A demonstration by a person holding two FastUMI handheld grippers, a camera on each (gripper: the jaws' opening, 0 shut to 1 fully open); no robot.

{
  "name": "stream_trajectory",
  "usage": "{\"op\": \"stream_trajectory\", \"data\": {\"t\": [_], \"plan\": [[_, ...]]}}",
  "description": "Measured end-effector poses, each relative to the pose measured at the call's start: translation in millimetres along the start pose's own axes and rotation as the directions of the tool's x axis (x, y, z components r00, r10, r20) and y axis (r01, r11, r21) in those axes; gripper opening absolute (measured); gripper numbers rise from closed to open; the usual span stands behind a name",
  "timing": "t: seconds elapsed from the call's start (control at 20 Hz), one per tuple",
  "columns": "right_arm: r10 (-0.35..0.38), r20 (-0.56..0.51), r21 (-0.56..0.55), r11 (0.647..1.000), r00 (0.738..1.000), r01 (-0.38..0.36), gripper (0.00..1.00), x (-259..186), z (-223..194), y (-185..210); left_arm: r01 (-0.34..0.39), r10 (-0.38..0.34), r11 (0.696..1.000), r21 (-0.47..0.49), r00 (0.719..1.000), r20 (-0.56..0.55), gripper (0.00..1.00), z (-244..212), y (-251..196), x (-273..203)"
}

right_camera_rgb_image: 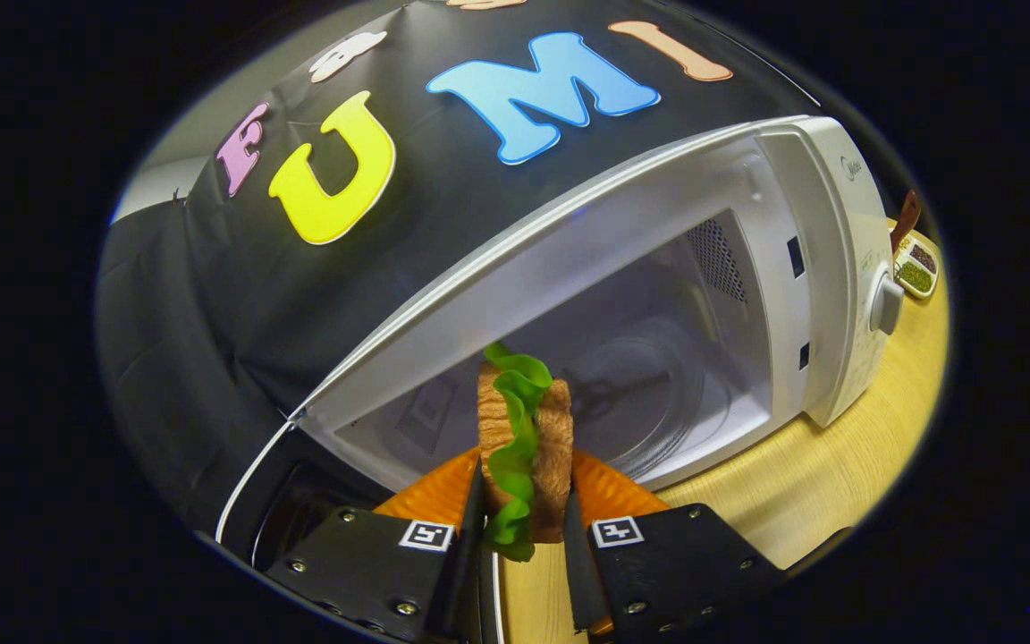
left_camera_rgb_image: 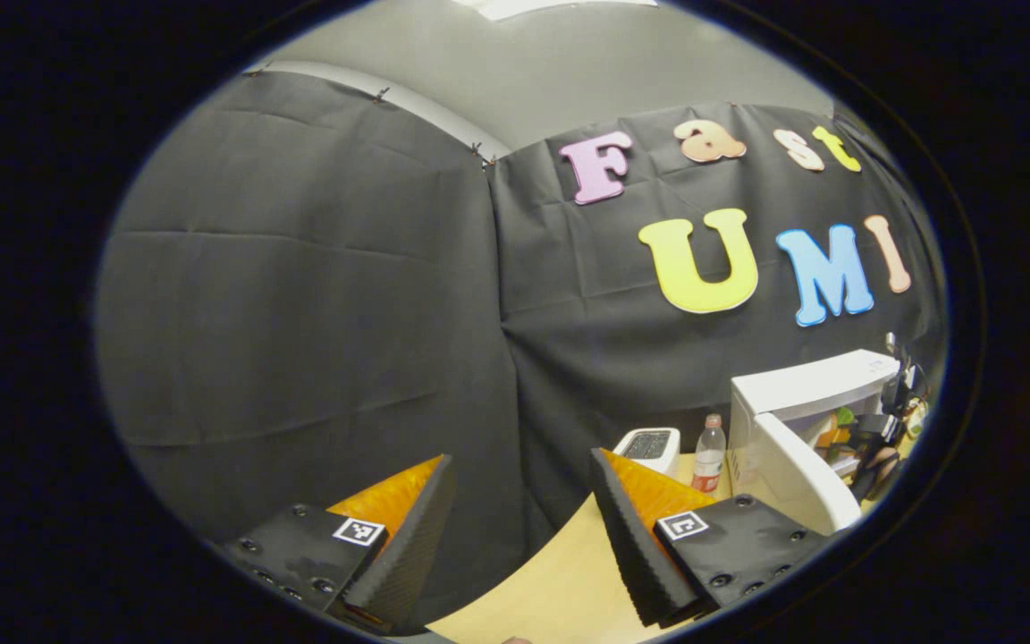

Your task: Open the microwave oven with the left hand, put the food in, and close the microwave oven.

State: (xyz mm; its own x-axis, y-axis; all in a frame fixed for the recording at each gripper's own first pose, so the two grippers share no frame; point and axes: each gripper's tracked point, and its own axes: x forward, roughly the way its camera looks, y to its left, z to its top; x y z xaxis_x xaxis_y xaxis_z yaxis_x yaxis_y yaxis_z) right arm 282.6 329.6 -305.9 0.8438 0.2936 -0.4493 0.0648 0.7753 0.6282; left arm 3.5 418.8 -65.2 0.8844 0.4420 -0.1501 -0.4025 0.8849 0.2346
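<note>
At the bottom centre of the right gripper view, the right tool (right_camera_rgb_image: 524, 510) is clenched on the sandwich (right_camera_rgb_image: 524, 447), one finger flat against each bread face. The sandwich stands on edge before the open microwave (right_camera_rgb_image: 747, 295), its cavity just behind at centre frame. It looks light and soft, with loose lettuce, so a gentle hold across the bread seems best. In the left gripper view, the left tool (left_camera_rgb_image: 515, 537) gapes, released, above the surface (left_camera_rgb_image: 560, 581).

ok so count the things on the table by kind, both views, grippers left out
microwave: 1
sandwich, in the right gripper: 1
bottle: 1
small white device: 1
dish of spices: 1
total: 5
</note>
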Motion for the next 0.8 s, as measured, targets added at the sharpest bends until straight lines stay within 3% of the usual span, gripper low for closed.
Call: {"op": "stream_trajectory", "data": {"t": [0.05, 0.15, 0.3, 0.35, 0.4, 0.5, 0.6, 0.65, 0.7, 0.75, 0.8], "plan": [[0.006, 0.0, 0.018, 1.0, 1.0, -0.006, 0.41, 6.8, -1.3, -1.2, -0.004, 0.004, 1.0, 0.01, 1.0, -0.008, 0.95, -3.1, 1.6, -1.9], [0.013, 0.003, 0.04, 0.999, 1.0, -0.014, 0.41, 18.3, -0.2, -1.6, -0.011, 0.012, 1.0, 0.028, 1.0, -0.02, 0.91, -7.7, 4.5, -4.9], [-0.044, -0.003, 0.052, 0.998, 0.999, 0.044, 0.42, 35.5, 0.1, -17.3, -0.02, 0.021, 0.999, 0.029, 0.999, -0.033, 0.95, -13.0, 10.3, -9.0], [-0.077, -0.002, 0.056, 0.995, 0.997, 0.077, 0.36, 38.2, 0.5, -23.9, -0.023, 0.024, 0.999, 0.026, 0.999, -0.035, 0.99, -13.8, 10.5, -9.1], [-0.099, 0.001, 0.045, 0.994, 0.995, 0.099, 0.41, 42.3, 0.4, -29.6, -0.025, 0.026, 0.999, 0.026, 0.999, -0.038, 1.0, -13.7, 11.8, -9.4], [-0.132, 0.001, 0.021, 0.991, 0.991, 0.132, 0.42, 43.9, -1.7, -31.2, -0.029, 0.03, 0.999, 0.031, 0.999, -0.035, 0.95, -12.1, 14.3, -10.9], [-0.198, 0.031, -0.06, 0.978, 0.98, 0.2, 0.51, 40.5, 3.2, -41.6, -0.028, 0.029, 0.999, 0.032, 0.999, -0.037, 0.95, -12.4, 12.6, -11.3], [-0.219, 0.053, -0.111, 0.968, 0.974, 0.224, 0.65, 39.3, 3.9, -46.8, -0.026, 0.027, 0.999, 0.033, 0.999, -0.038, 0.95, -13.6, 13.0, -11.0], [-0.232, 0.067, -0.151, 0.959, 0.97, 0.24, 0.62, 38.5, 5.8, -49.5, -0.024, 0.025, 0.999, 0.034, 0.999, -0.036, 0.99, -13.1, 12.5, -11.1], [-0.246, 0.081, -0.187, 0.948, 0.966, 0.257, 0.71, 34.1, 7.1, -52.2, -0.021, 0.022, 0.999, 0.035, 0.999, -0.034, 0.95, -12.1, 10.3, -11.4], [-0.263, 0.1, -0.223, 0.934, 0.96, 0.28, 0.87, 30.1, 9.2, -56.7, -0.016, 0.017, 0.999, 0.038, 0.999, -0.033, 0.95, -11.8, 8.6, -11.2]]}}
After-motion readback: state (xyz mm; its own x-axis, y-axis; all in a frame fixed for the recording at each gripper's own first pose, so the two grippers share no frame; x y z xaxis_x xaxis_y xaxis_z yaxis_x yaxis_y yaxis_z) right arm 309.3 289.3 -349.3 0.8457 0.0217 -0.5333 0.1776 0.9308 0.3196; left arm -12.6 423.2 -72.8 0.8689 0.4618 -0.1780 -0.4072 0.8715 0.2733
